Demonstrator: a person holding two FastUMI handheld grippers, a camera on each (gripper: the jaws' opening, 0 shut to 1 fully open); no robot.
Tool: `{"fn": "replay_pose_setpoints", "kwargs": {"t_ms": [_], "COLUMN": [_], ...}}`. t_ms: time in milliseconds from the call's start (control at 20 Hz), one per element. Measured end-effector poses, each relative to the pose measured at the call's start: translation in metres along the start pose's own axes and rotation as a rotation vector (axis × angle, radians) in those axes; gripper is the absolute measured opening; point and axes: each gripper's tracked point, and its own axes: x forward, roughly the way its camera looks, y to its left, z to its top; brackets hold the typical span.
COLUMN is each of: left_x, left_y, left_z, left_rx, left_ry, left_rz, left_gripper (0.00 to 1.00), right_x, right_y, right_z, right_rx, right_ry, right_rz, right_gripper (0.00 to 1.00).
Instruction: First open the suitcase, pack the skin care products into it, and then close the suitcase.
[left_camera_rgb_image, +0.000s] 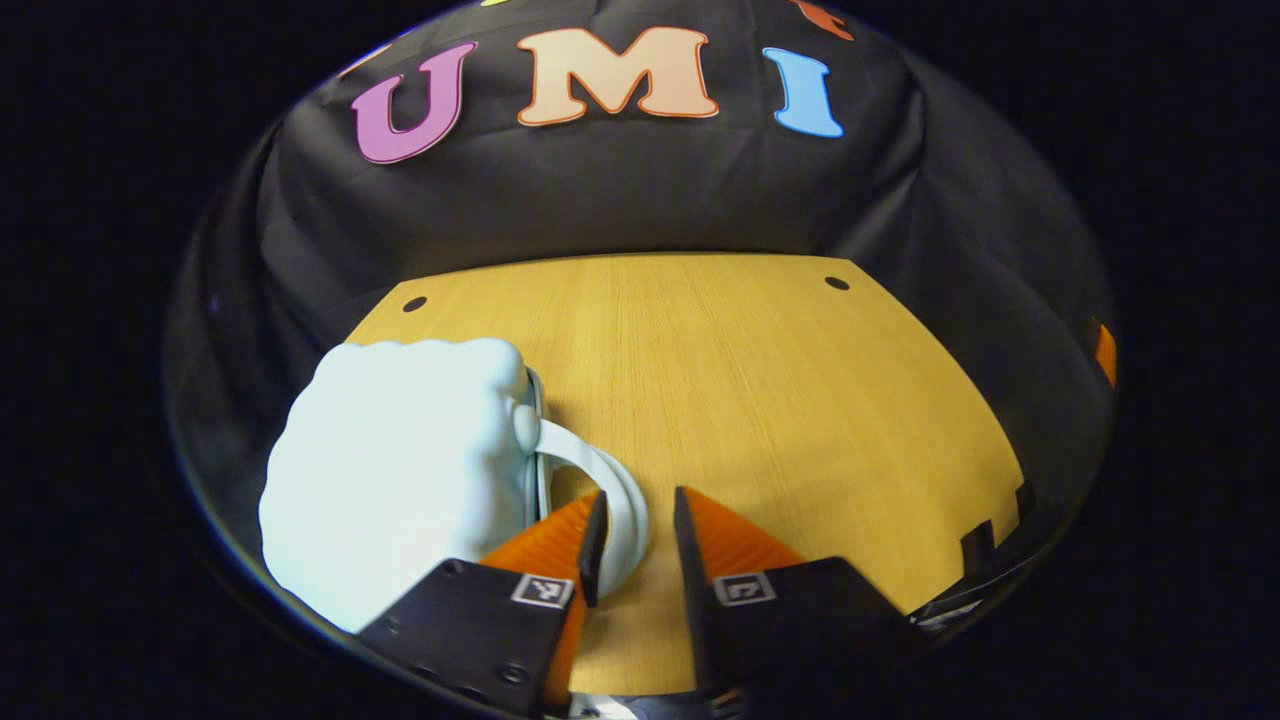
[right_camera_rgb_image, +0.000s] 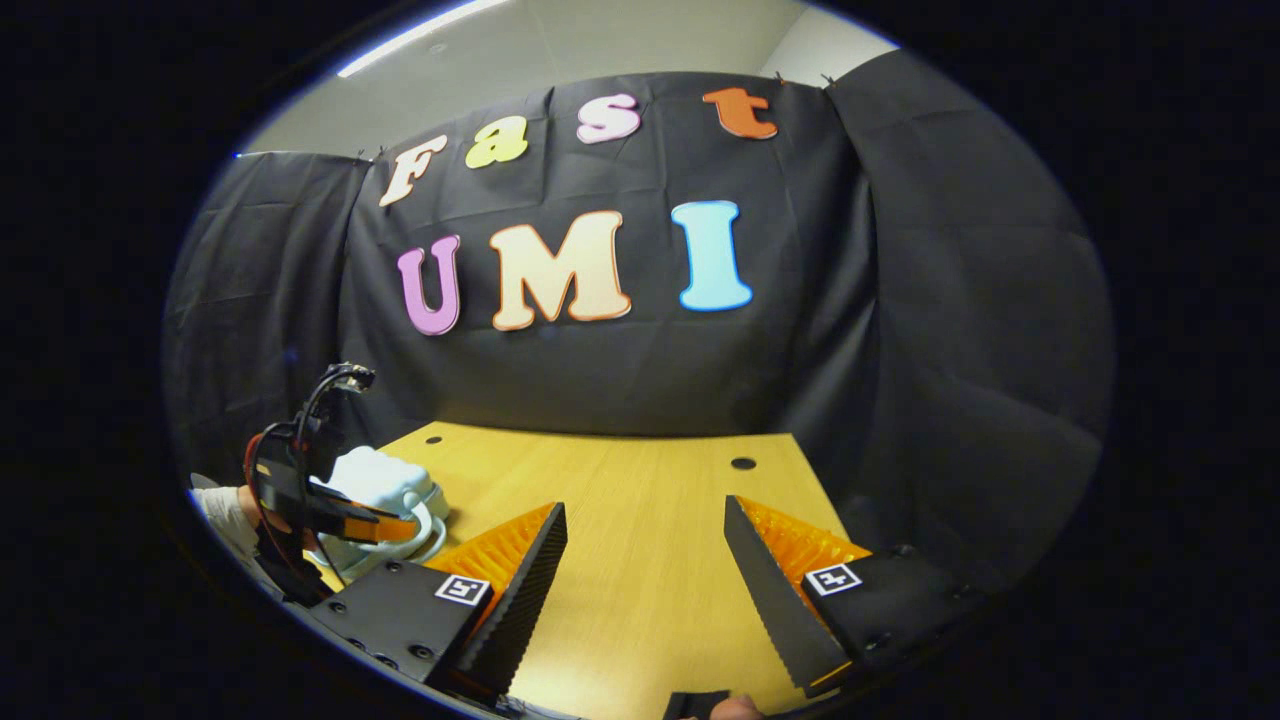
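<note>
A small pale blue suitcase (left_camera_rgb_image: 400, 470) lies shut on the wooden table (left_camera_rgb_image: 750, 380), at the left in the left gripper view. Its white loop handle (left_camera_rgb_image: 622, 505) curves out toward the table's middle. My left gripper (left_camera_rgb_image: 641, 494) stands open around that handle: the loop sits against the left finger, with a gap to the right finger. In the right gripper view the suitcase (right_camera_rgb_image: 385, 480) is far off at the left, with the left gripper (right_camera_rgb_image: 385, 528) at its handle. My right gripper (right_camera_rgb_image: 645, 503) hangs wide open over bare table, nothing between its fingers.
The black cloth wall closes the back and sides of the table (right_camera_rgb_image: 640, 480). Two small dark holes (left_camera_rgb_image: 414, 303) (left_camera_rgb_image: 837, 283) mark its far corners. A person's sleeve (right_camera_rgb_image: 225, 505) holds the left gripper. Dark fittings (left_camera_rgb_image: 980, 545) sit at the table's right edge.
</note>
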Motion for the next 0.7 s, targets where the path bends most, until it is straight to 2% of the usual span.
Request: {"fn": "replay_pose_setpoints", "kwargs": {"t_ms": [50, 150, 200, 300, 350, 400, 500, 700], "left_x": [-0.010, -0.034, -0.051, -0.095, -0.113, -0.131, -0.165, -0.208], "left_y": [-0.006, -0.008, -0.008, -0.001, 0.005, 0.012, 0.026, 0.043], "left_z": [0.023, 0.064, 0.089, 0.138, 0.157, 0.172, 0.195, 0.218], "left_rx": [-0.017, -0.042, -0.053, -0.075, -0.081, -0.086, -0.104, -0.108], "left_ry": [-0.060, -0.202, -0.280, -0.434, -0.497, -0.542, -0.636, -0.726], "left_rz": [-0.004, 0.024, 0.039, 0.067, 0.079, 0.093, 0.108, 0.102], "left_gripper": [0.47, 0.53, 0.64, 0.80, 0.83, 0.87, 0.89, 0.93], "right_x": [0.001, 0.002, 0.003, 0.004, 0.004, 0.003, 0.002, -0.009], "right_y": [-0.007, -0.007, -0.002, 0.013, 0.019, 0.028, 0.042, 0.060], "right_z": [0.013, 0.045, 0.058, 0.084, 0.096, 0.109, 0.133, 0.170], "right_rx": [-0.026, -0.083, -0.106, -0.111, -0.094, -0.067, -0.028, 0.000], "right_ry": [-0.045, -0.142, -0.177, -0.231, -0.251, -0.275, -0.316, -0.383], "right_rz": [-0.012, -0.003, 0.009, 0.044, 0.055, 0.070, 0.085, 0.072], "right_gripper": [0.98, 0.98, 0.98, 0.98, 0.95, 0.98, 0.99, 1.00]}}
